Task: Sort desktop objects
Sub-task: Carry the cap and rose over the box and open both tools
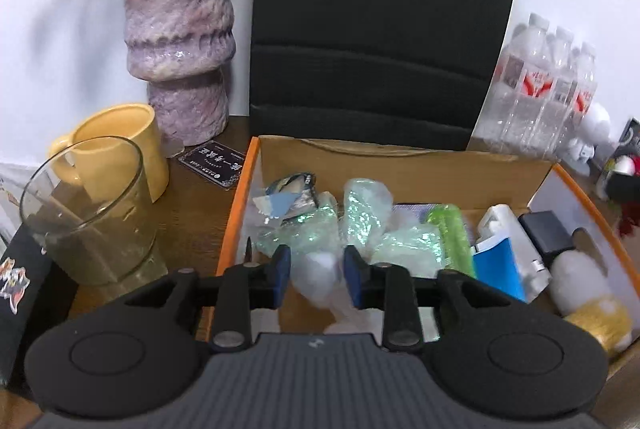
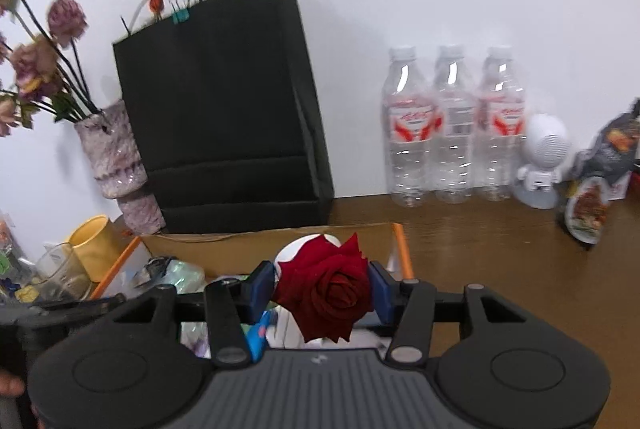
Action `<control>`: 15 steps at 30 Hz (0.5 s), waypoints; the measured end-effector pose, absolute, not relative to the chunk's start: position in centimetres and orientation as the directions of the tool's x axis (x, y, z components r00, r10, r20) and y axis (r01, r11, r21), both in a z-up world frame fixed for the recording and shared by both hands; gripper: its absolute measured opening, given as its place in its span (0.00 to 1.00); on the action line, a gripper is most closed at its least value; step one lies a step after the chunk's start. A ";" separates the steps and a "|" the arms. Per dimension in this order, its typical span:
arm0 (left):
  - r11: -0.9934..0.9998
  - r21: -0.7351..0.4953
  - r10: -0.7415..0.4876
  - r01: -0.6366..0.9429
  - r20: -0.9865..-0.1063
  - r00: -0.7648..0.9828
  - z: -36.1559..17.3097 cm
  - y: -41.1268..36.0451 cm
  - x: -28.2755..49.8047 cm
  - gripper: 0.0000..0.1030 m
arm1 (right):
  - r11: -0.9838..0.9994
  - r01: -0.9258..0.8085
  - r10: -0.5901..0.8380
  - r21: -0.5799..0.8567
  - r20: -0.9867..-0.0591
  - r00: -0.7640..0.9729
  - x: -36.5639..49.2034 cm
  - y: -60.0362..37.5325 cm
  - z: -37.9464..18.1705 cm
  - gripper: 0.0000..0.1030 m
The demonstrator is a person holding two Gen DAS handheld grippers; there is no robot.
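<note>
In the left wrist view my left gripper (image 1: 318, 275) hangs open over a cardboard box with an orange rim (image 1: 236, 205). A blurred white lump (image 1: 316, 271) lies below the gap between its blue pads, and the pads do not press on it. The box holds crumpled iridescent green wrap (image 1: 360, 225), a green tube (image 1: 450, 233), a blue and white carton (image 1: 500, 261) and a white bottle with a gold cap (image 1: 584, 281). In the right wrist view my right gripper (image 2: 322, 291) is shut on a dark red rose (image 2: 328, 289) above the same box (image 2: 400, 249); something white shows behind the bloom.
A purple vase (image 1: 178, 41) with dried flowers, a yellow mug (image 1: 120, 145) and a glass (image 1: 88, 209) stand left of the box. A black paper bag (image 1: 380, 29) stands behind it. Water bottles (image 2: 452, 125), a white astronaut figure (image 2: 540, 157) and a snack pack (image 2: 596, 189) line the back right.
</note>
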State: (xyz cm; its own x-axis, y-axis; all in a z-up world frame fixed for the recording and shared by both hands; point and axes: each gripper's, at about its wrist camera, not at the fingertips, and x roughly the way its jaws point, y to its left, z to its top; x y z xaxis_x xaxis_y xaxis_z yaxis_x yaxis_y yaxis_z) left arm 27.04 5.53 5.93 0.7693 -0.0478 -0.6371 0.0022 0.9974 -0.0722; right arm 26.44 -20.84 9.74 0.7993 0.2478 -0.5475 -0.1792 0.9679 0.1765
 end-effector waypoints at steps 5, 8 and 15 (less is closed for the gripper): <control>0.993 -0.121 -0.068 -0.009 -0.614 0.786 6.9 6.8 27.8 0.55 | 0.977 -0.166 0.212 0.132 -0.609 0.765 30.8 -18.8 7.6 0.48; 0.988 -0.155 -0.099 0.006 -0.600 0.794 7.6 7.1 27.9 0.66 | 0.973 -0.189 0.227 0.130 -0.668 0.709 31.8 -18.2 6.6 0.48; 0.992 -0.124 -0.083 0.013 -0.578 0.812 8.5 6.4 27.0 0.82 | 0.931 -0.360 0.263 0.051 -0.779 0.569 29.1 -17.6 6.8 0.82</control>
State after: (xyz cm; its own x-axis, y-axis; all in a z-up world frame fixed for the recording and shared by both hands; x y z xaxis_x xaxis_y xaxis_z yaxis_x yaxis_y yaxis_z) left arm 27.03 6.45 8.55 0.8117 -0.0828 -0.5781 0.0128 0.9922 -0.1241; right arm 29.13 -17.59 6.83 0.5692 0.2628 -0.7791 -0.3604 0.9314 0.0508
